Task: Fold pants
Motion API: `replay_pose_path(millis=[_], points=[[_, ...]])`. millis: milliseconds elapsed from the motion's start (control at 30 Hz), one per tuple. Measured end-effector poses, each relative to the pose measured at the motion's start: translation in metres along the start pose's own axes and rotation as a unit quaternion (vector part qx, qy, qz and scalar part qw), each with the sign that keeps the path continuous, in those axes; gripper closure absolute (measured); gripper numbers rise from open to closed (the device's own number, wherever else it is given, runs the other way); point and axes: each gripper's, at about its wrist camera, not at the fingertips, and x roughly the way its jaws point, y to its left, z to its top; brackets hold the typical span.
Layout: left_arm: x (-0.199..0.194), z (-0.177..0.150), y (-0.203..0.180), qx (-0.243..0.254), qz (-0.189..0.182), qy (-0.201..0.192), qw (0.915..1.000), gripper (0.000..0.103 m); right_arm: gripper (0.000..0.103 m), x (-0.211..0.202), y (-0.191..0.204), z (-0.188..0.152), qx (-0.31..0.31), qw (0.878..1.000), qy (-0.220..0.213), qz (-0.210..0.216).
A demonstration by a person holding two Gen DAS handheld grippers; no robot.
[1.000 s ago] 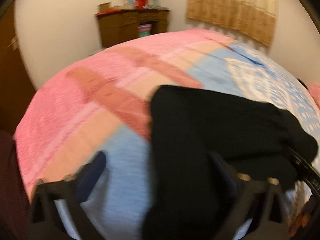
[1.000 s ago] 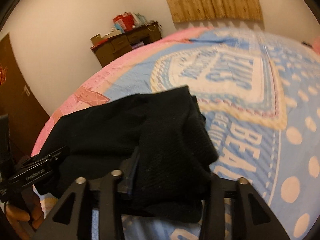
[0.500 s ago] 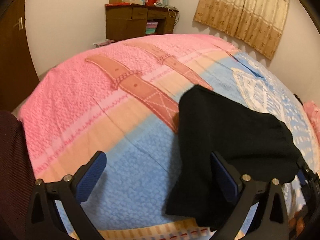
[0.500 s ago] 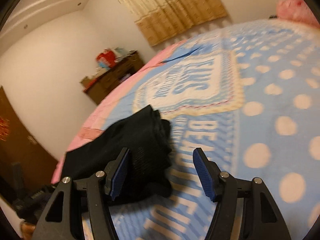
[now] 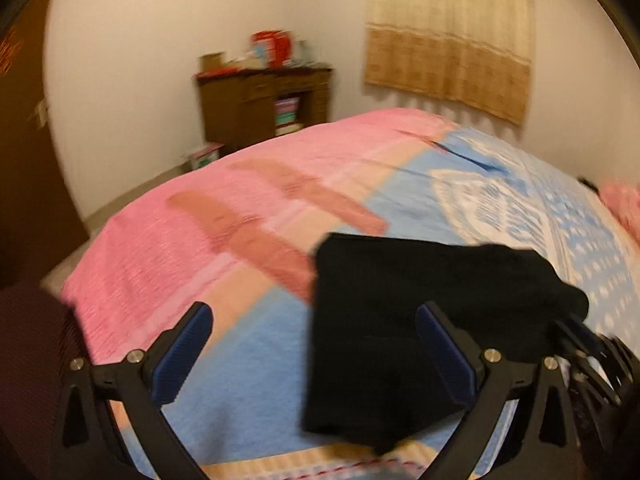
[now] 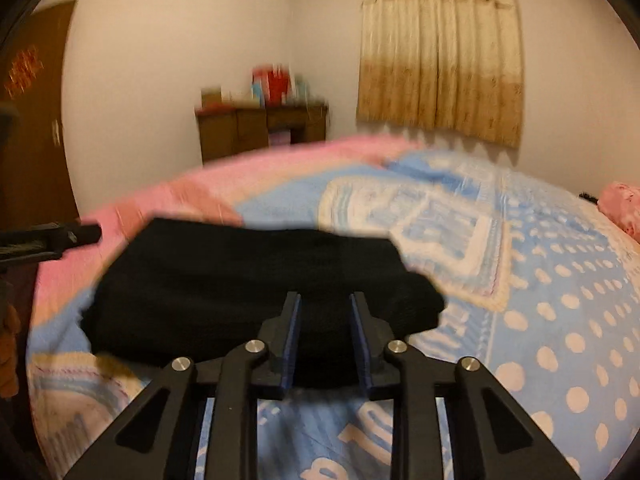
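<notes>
The black pants (image 5: 420, 300) lie folded in a compact bundle on the pink and blue bedspread (image 5: 200, 240). My left gripper (image 5: 312, 320) hangs wide open just short of the bundle's left edge, with only bedspread and that edge seen between its blue pads. In the right wrist view the pants (image 6: 248, 280) spread out just beyond my right gripper (image 6: 325, 308). Its jaws are closing to a narrow gap, and I see no cloth pinched between them. The left gripper (image 6: 60, 236) shows at the left edge of that view.
A brown cabinet (image 5: 264, 108) with boxes on top stands against the far wall beside a tan curtain (image 5: 448, 40). A dark door (image 6: 36, 120) is at the left. A pink pillow (image 6: 620, 204) lies at the bed's far right. A dark red sleeve (image 5: 28, 340) is close by.
Both grippers have drawn back and risen from the pants. The right gripper rolled level and its jaws went from wide to a narrow gap. The left stayed wide open.
</notes>
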Motion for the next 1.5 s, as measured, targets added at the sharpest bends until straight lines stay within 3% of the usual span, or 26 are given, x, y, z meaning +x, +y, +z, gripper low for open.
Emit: replay_pose_path(millis=[67, 200, 300, 367, 433, 533, 667, 767, 967, 1033, 1067, 1300, 1367, 1500], points=[[0.013, 0.002, -0.015, 0.021, 0.003, 0.001, 0.9998, 0.000, 0.080, 0.019, -0.003, 0.001, 0.004, 0.999, 0.038, 0.014], [0.047, 0.004, -0.022, 0.023, 0.006, 0.053, 0.9983, 0.000, 0.080, 0.047, -0.011, 0.001, 0.034, 0.994, 0.087, 0.052], [0.074, -0.002, -0.012, 0.000, 0.021, 0.106, 0.9941, 0.000, 0.080, 0.053, -0.018, -0.001, 0.056, 0.992, 0.091, 0.073], [0.082, -0.003, 0.003, -0.045, -0.014, 0.129, 0.9906, 0.000, 0.080, 0.051, -0.019, -0.004, 0.063, 0.991, 0.088, 0.083], [0.078, -0.002, 0.008, -0.059, -0.012, 0.135, 0.9891, 0.000, 0.079, 0.049, -0.023, -0.005, 0.073, 0.989, 0.086, 0.093], [0.053, 0.002, 0.006, -0.039, 0.013, 0.106, 0.9935, 0.000, 0.070, 0.040, -0.026, -0.003, 0.086, 0.986, 0.078, 0.116], [0.014, 0.002, 0.003, -0.010, 0.031, 0.060, 0.9977, 0.000, 0.068, 0.000, -0.035, 0.000, 0.166, 0.978, 0.024, 0.122], [-0.015, -0.005, -0.001, -0.005, 0.024, 0.039, 0.9989, 0.000, 0.056, -0.031, -0.033, -0.006, 0.193, 0.975, 0.011, 0.109], [-0.057, -0.022, -0.022, 0.036, 0.037, 0.007, 0.9986, 0.000, 0.050, -0.083, -0.022, -0.016, 0.198, 0.976, 0.005, 0.085], [-0.070, -0.025, -0.027, 0.046, 0.035, -0.002, 0.9983, 0.000, 0.030, -0.098, -0.019, -0.016, 0.196, 0.979, 0.009, 0.064], [-0.075, -0.026, -0.028, 0.048, 0.035, -0.006, 0.9982, 0.000, 0.028, -0.107, -0.019, -0.015, 0.195, 0.979, 0.007, 0.057], [-0.108, -0.022, -0.028, 0.039, 0.032, -0.014, 0.9987, 0.000, 0.025, -0.151, -0.022, -0.001, 0.193, 0.980, -0.027, 0.039], [-0.117, -0.022, -0.030, 0.038, 0.031, -0.020, 0.9986, 0.000, 0.024, -0.166, -0.021, 0.000, 0.194, 0.979, -0.053, 0.036], [-0.137, -0.021, -0.031, 0.035, 0.021, -0.051, 0.9978, 0.000, 0.024, -0.198, -0.010, 0.002, 0.163, 0.979, -0.124, -0.012]])
